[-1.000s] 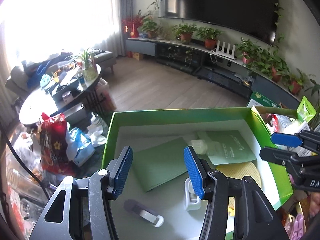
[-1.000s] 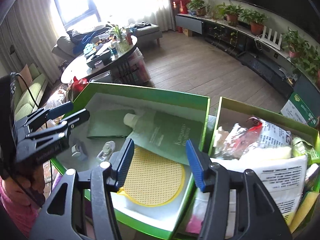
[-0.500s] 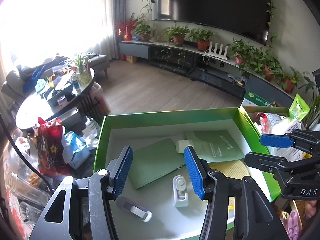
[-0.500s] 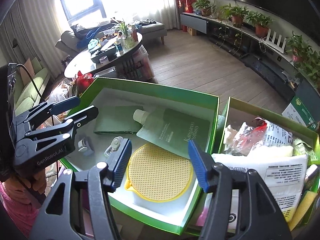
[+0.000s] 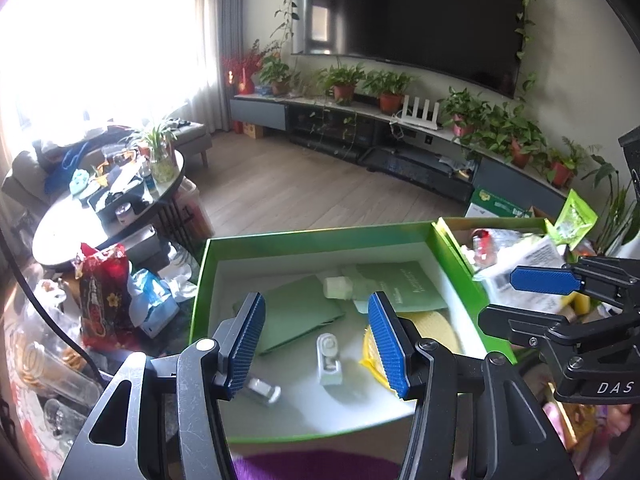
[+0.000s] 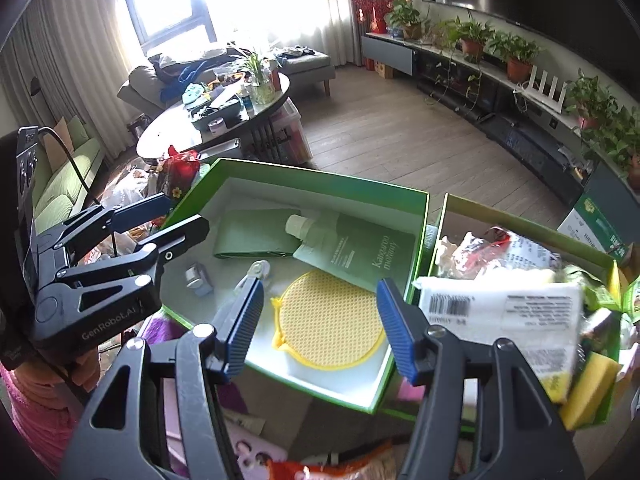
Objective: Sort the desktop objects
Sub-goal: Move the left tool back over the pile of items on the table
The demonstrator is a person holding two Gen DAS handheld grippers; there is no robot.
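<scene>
A green box (image 5: 200, 280) with a white floor holds a flat green pouch (image 5: 296, 320), a spouted green pouch (image 6: 360, 248), a round yellow mesh pad (image 6: 332, 320), a small white dispenser (image 5: 329, 360) and a small grey piece (image 5: 262, 388). My left gripper (image 5: 316, 344) hovers open above the box's near left part, with nothing between its blue pads. Over the yellow pad and the box's near edge, my right gripper (image 6: 320, 326) also stands open and holds nothing. Each gripper shows in the other's view: the right gripper (image 5: 520, 300), the left gripper (image 6: 180, 214).
A second green box (image 6: 520, 220) to the right is heaped with packets, a white labelled pack (image 6: 500, 312) and a yellow sponge (image 6: 592, 384). Left of the boxes lie a red snack bag (image 5: 100, 292) and other clutter. A round, cluttered table (image 6: 208, 120) stands behind.
Both grippers have risen and drawn back from the green box, which now sits lower and smaller in both views. The right jaws have spread a little wider.
</scene>
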